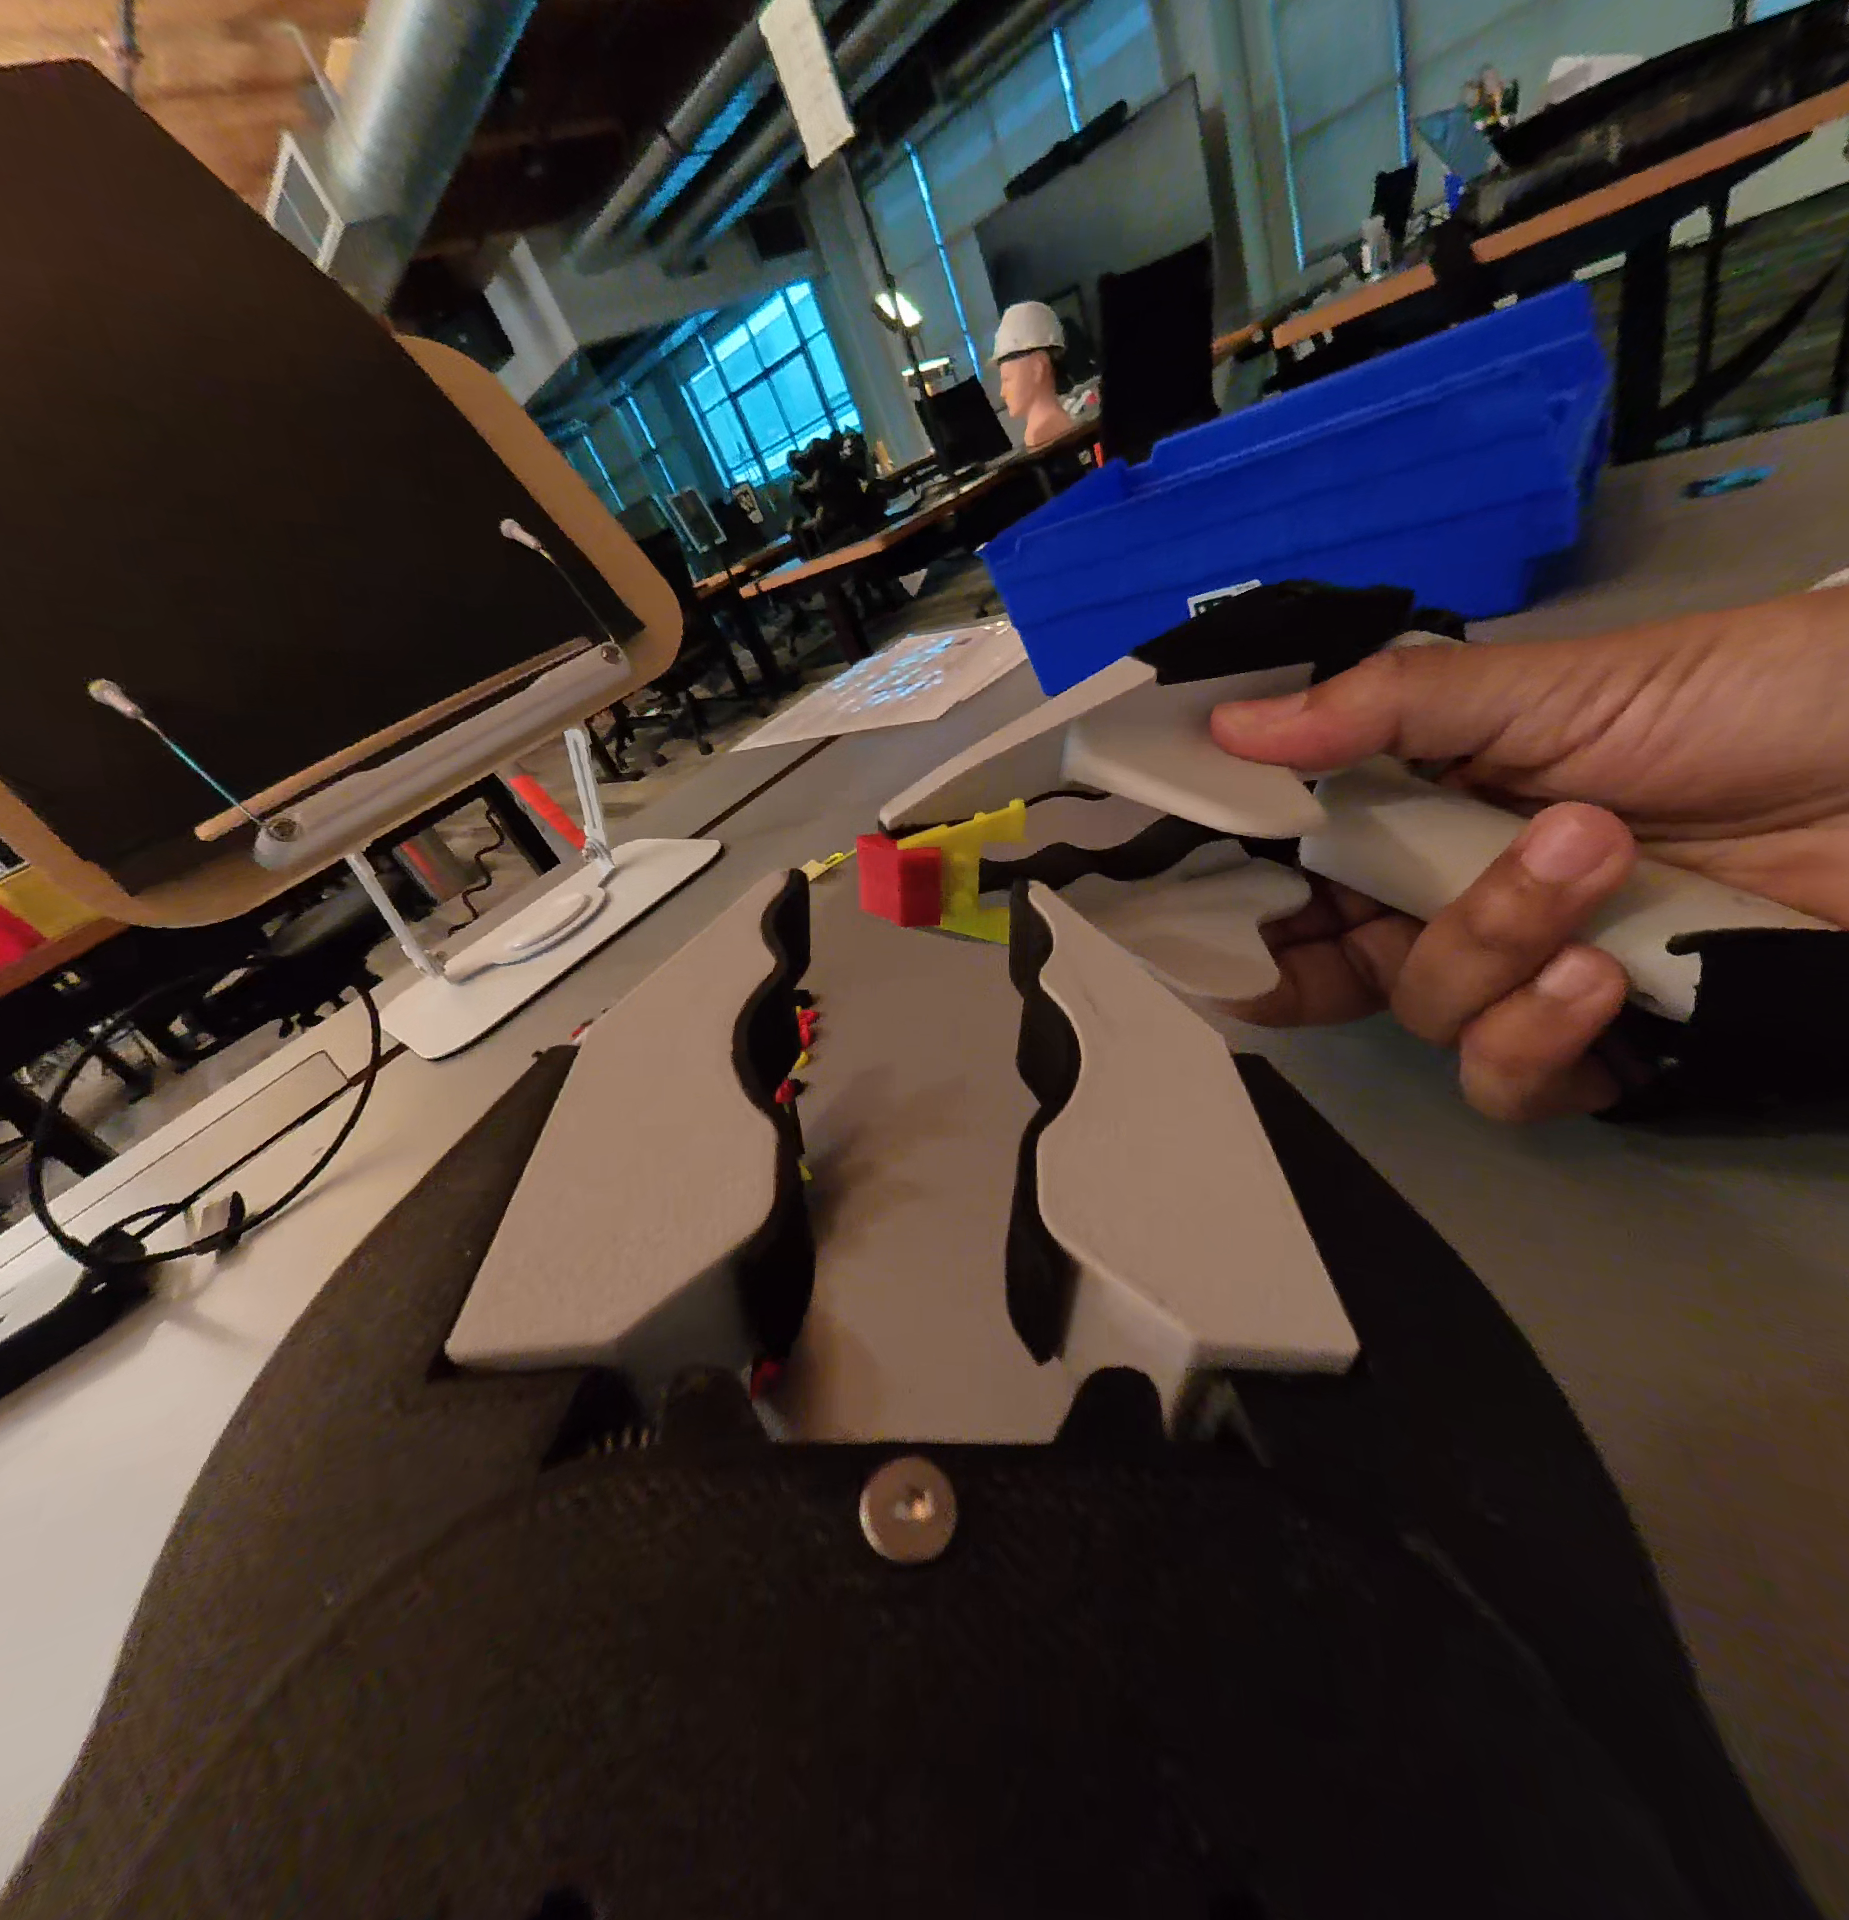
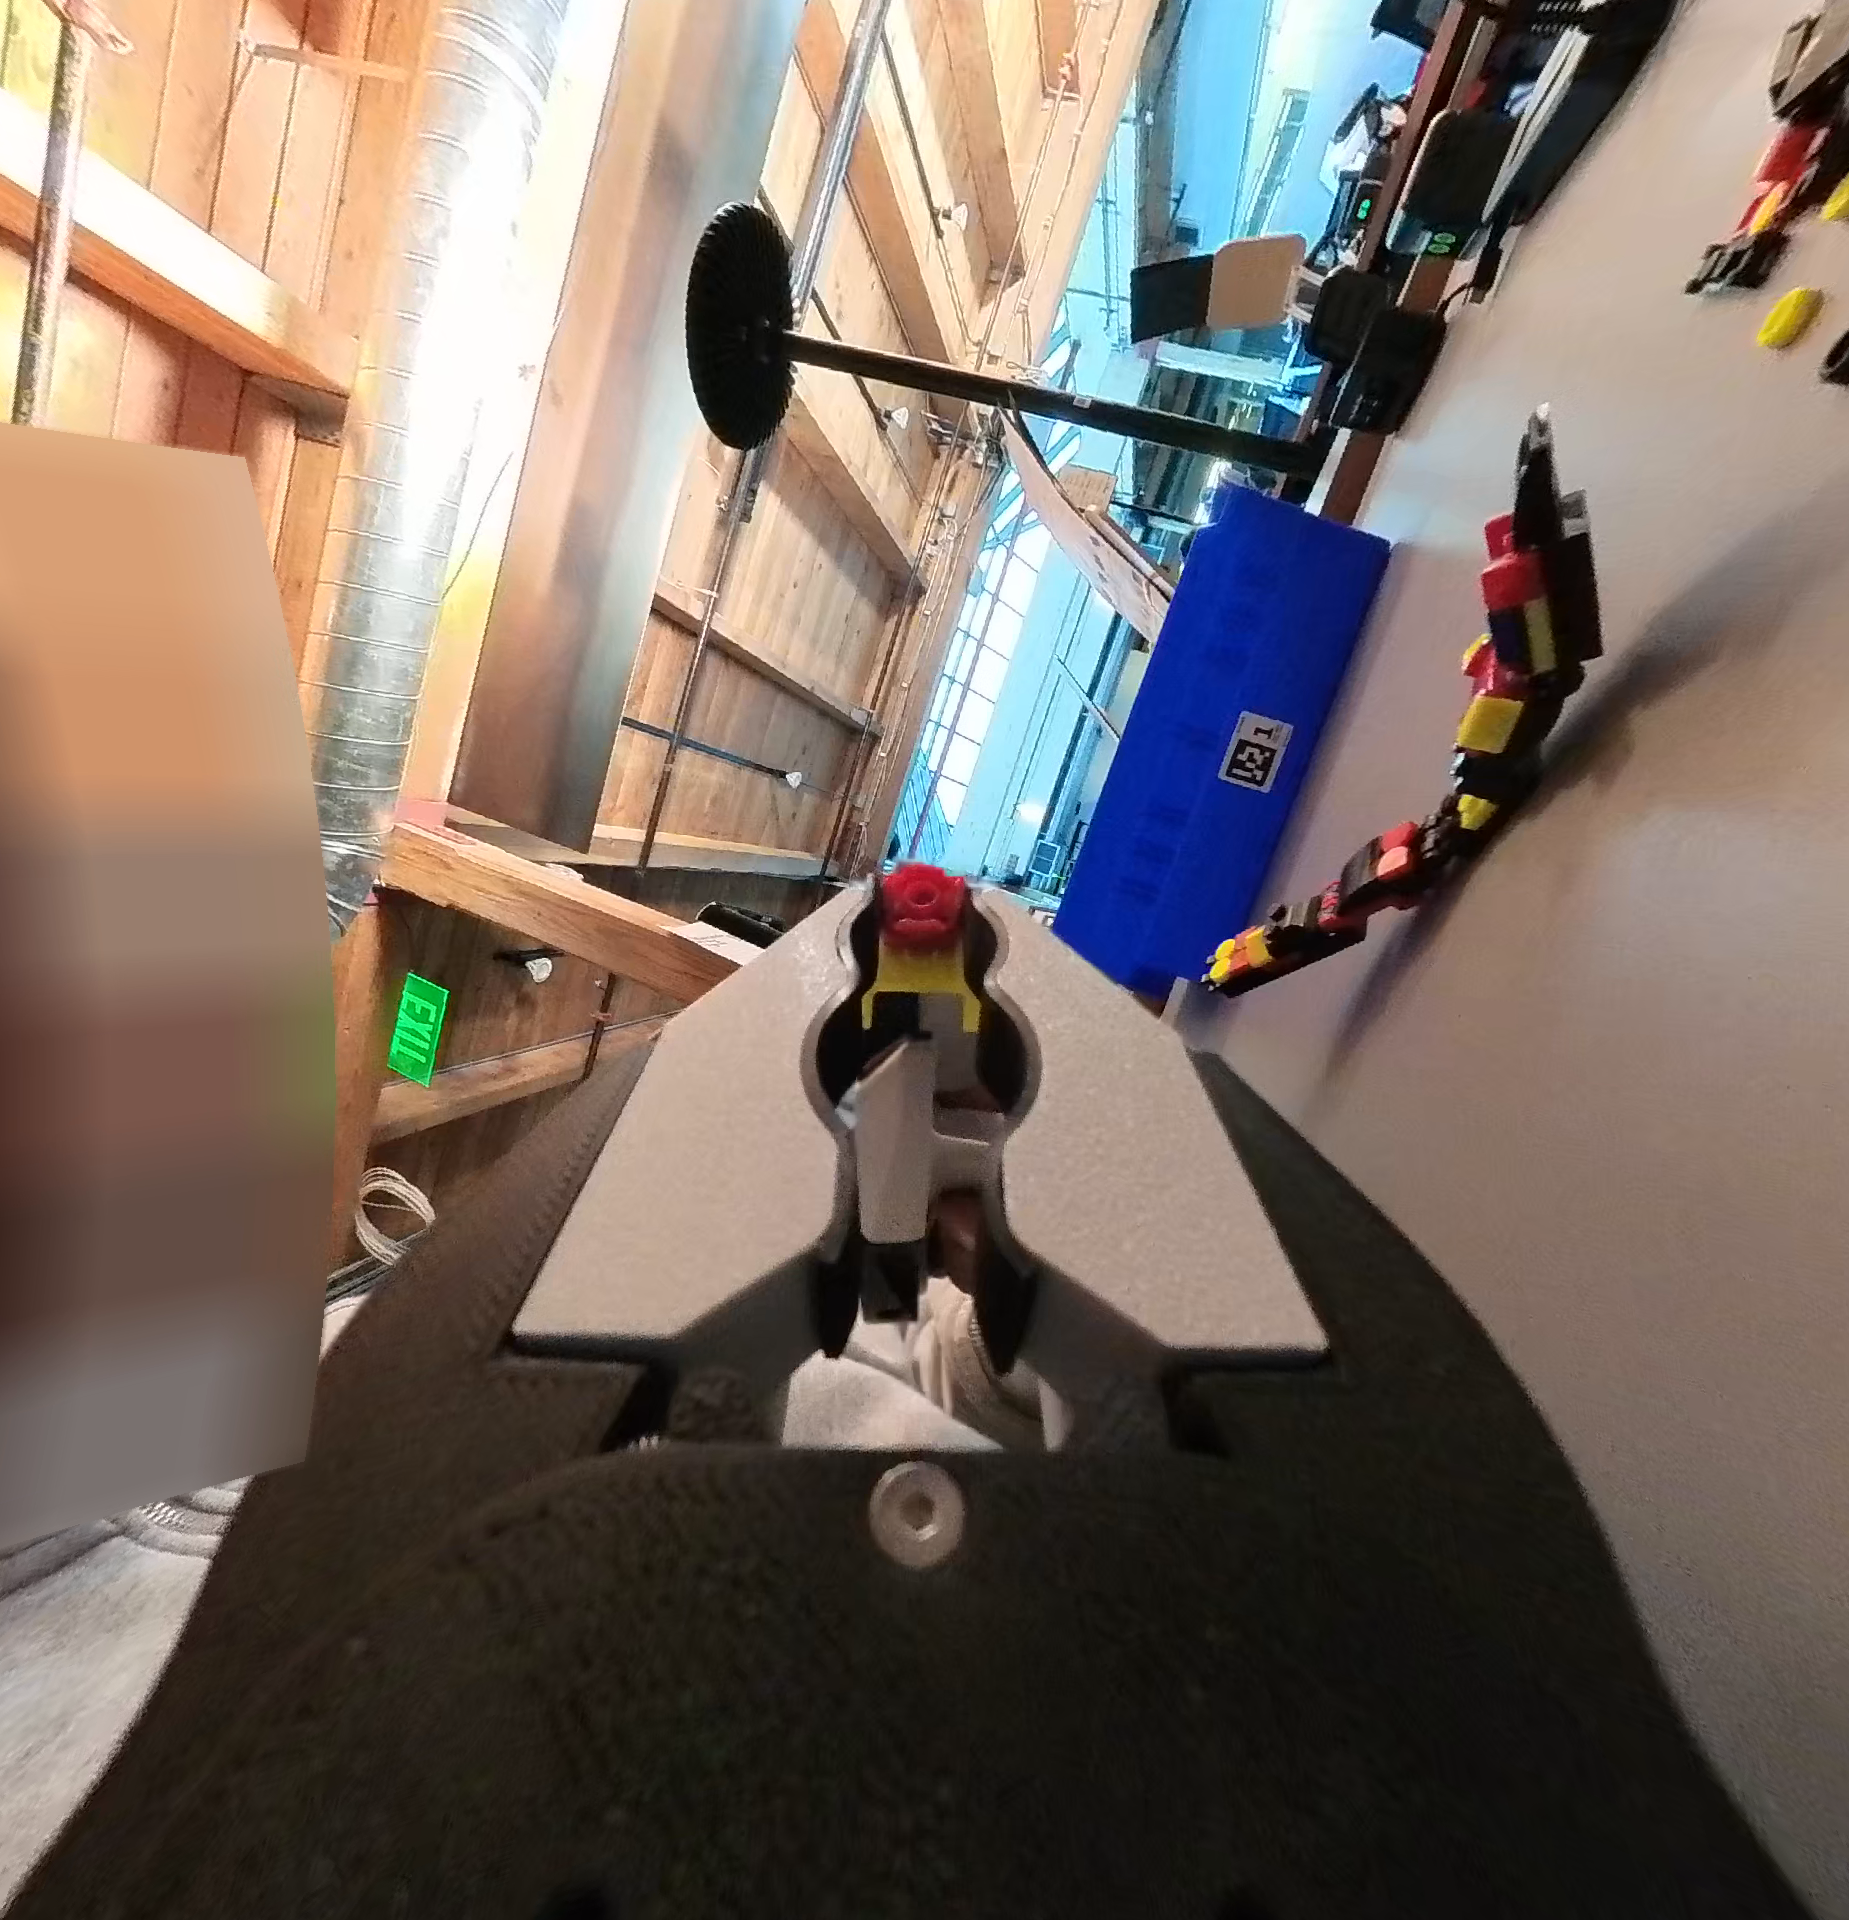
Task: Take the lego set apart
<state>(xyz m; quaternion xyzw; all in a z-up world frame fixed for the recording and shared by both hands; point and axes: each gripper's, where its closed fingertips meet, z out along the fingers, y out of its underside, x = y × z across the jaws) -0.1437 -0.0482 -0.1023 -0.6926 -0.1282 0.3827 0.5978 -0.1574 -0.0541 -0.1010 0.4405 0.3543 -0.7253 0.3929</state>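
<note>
1. Right gripper (image 2: pixel 925 930), centre of right wrist view: jaws pinch a small lego piece (image 2: pixel 922 940), a red studded brick on a yellow bracket part.
2. Left gripper (image 1: pixel 904 935), centre of left wrist view: jaws spread, nothing between them.
3. Same piece (image 1: pixel 925 868) sits just beyond the left tips, held above the grey table (image 1: pixel 1522 1299).
4. Remaining lego set (image 2: pixel 1491 727), a red, yellow and black chain, lies on the table at right of the right wrist view, near the blue bin (image 2: pixel 1211 748).
</note>
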